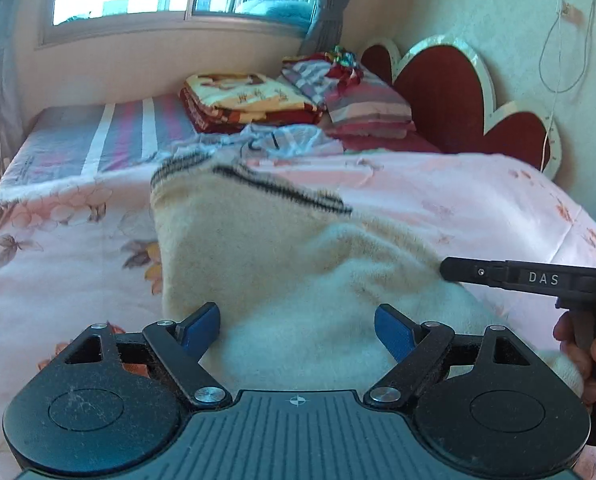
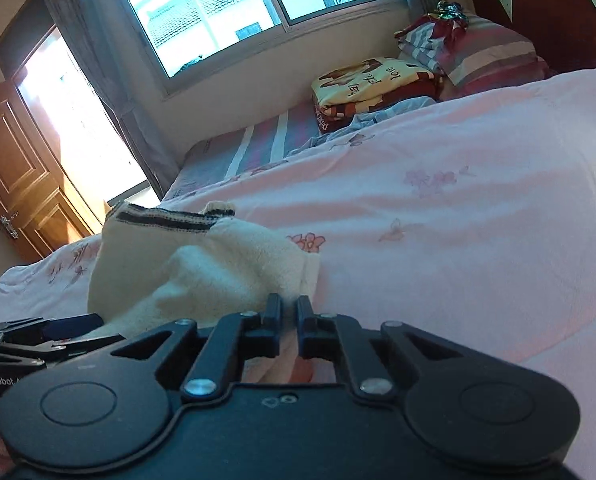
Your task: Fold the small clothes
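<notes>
Two hand-held grippers: left hand-held gripper (image 1: 297,330) gapes; right hand-held gripper (image 2: 288,305) seemingly pinches the cream garment (image 1: 266,248) edge — pull evenly, keep it flat on the bed (image 1: 458,200).

1. The pink floral bedspread (image 2: 458,200) lies bare to the right of the cream garment (image 2: 202,264), giving open passage there
2. The far end of the bed is blocked by a folded yellow blanket (image 1: 246,100), striped pillows (image 1: 362,108) and a crumpled pale cloth (image 1: 282,142)
3. The heart-shaped headboard (image 1: 450,96) walls off the far right
4. The right gripper (image 1: 450,270) reaches in across the garment's right edge, narrowing room beside the left gripper (image 1: 298,326)
</notes>
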`<state>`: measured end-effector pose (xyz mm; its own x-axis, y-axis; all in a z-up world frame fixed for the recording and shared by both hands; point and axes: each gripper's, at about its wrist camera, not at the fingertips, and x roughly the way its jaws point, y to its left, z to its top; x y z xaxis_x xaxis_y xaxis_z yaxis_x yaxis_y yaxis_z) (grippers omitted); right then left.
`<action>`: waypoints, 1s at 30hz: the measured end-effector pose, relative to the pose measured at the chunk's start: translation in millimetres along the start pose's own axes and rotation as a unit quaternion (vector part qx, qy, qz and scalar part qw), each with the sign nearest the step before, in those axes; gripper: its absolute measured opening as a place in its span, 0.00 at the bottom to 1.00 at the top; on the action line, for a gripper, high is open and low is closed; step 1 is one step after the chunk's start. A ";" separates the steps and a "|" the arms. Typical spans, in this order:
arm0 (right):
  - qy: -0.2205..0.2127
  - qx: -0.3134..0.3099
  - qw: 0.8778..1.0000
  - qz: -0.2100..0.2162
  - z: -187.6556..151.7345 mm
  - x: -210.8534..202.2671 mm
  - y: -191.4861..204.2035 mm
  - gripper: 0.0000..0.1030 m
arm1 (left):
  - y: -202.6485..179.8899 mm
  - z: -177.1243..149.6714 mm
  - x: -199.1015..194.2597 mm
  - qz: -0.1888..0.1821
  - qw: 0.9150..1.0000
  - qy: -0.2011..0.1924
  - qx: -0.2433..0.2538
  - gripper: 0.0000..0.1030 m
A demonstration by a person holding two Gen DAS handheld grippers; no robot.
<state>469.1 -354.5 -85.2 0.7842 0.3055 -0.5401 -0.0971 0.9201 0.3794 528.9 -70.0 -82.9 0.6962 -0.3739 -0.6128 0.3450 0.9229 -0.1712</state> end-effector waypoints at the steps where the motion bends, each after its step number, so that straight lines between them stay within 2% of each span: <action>1: -0.020 0.002 1.000 0.004 4.9 -7.6 0.4 0.22 | 4.4 7.7 -6.1 0.000 1.000 -0.023 0.000 0.82; 3: -0.032 0.007 0.999 0.031 16.7 -11.4 0.1 0.24 | 17.2 21.9 -6.5 -0.006 0.999 -0.049 -0.014 0.82; 6: -0.015 -0.039 0.998 0.042 32.3 4.3 13.3 0.20 | 34.8 42.2 9.4 -0.020 0.998 -0.053 -0.034 0.82; 9: 0.017 -0.093 0.994 0.045 32.9 26.6 29.7 0.20 | 47.8 46.1 37.2 -0.034 0.997 -0.022 -0.062 0.82; 12: 0.060 -0.142 0.988 0.006 18.5 50.2 36.3 0.19 | 55.7 36.4 55.3 -0.033 0.996 0.003 -0.083 0.82; 14: 0.055 -0.147 0.988 0.005 11.9 53.3 32.8 0.17 | 57.7 27.6 60.5 -0.025 0.996 0.008 -0.090 0.82; 18: 0.052 -0.143 0.988 0.000 12.5 48.9 35.9 0.17 | 56.3 20.0 59.3 0.000 0.997 0.016 -0.072 0.82; 21: 0.009 -0.149 0.988 0.030 20.4 23.1 45.8 0.23 | 40.9 24.1 28.8 -0.005 0.999 -0.025 -0.047 0.82; 23: 0.012 -0.161 0.986 0.049 23.4 20.5 54.7 0.19 | 26.3 26.9 13.4 -0.029 0.998 -0.045 -0.028 0.82; 25: 0.039 -0.179 0.982 0.050 21.8 31.7 62.5 0.17 | 10.5 24.5 16.5 -0.045 0.998 -0.031 -0.006 0.82; 27: 0.078 -0.193 0.978 0.026 14.2 49.9 64.2 0.16 | -0.1 18.0 38.2 -0.049 0.998 0.029 0.010 0.82; 28: 0.076 -0.188 0.979 0.020 11.3 52.9 60.6 0.13 | -3.1 13.1 45.6 -0.044 0.998 0.039 0.019 0.82; 30: 0.080 -0.163 0.983 0.027 14.4 52.3 54.3 0.13 | -0.4 12.3 43.9 -0.050 0.998 0.030 0.010 0.82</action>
<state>513.6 -292.1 -82.0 0.6688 0.3659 -0.6472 -0.3469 0.9235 0.1637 567.1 -88.0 -100.2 0.6191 -0.4575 -0.6383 0.4239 0.8789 -0.2187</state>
